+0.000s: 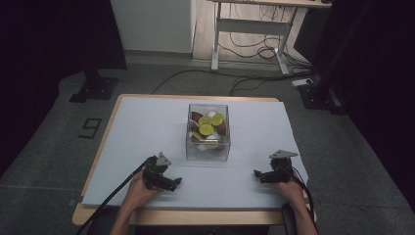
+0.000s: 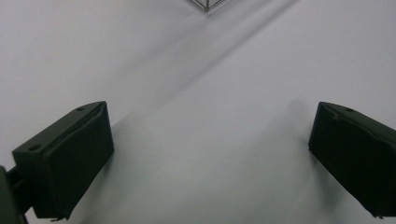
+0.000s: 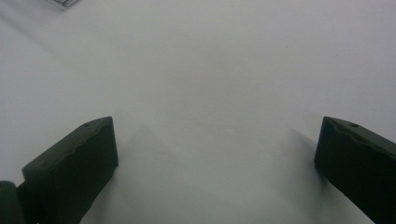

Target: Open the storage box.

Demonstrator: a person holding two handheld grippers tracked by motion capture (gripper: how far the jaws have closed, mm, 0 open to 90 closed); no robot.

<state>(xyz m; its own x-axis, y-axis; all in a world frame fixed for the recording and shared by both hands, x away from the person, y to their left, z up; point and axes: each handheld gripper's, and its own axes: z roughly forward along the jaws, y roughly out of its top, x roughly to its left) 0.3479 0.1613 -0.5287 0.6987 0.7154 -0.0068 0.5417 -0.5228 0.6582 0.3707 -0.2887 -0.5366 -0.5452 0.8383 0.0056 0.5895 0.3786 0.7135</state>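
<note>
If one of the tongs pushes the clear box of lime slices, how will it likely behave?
The clear box looks rigid, with straight walls and a flat base, so it would probably slide rather than roll. It stands fairly tall, so a high push might tip it. The white table cover looks smooth, likely giving little grip.

One mark is showing up: a black figure on the grey floor (image 1: 58, 147) left of the table (image 1: 105, 142), reading as a "9" (image 1: 90, 128). Nothing else readable is coming through, nothing on the white sheet.

Lab-like recording room, dark curtains (image 1: 44, 34), floor cables (image 1: 254, 51), metal desk frame (image 1: 252, 27)
</note>
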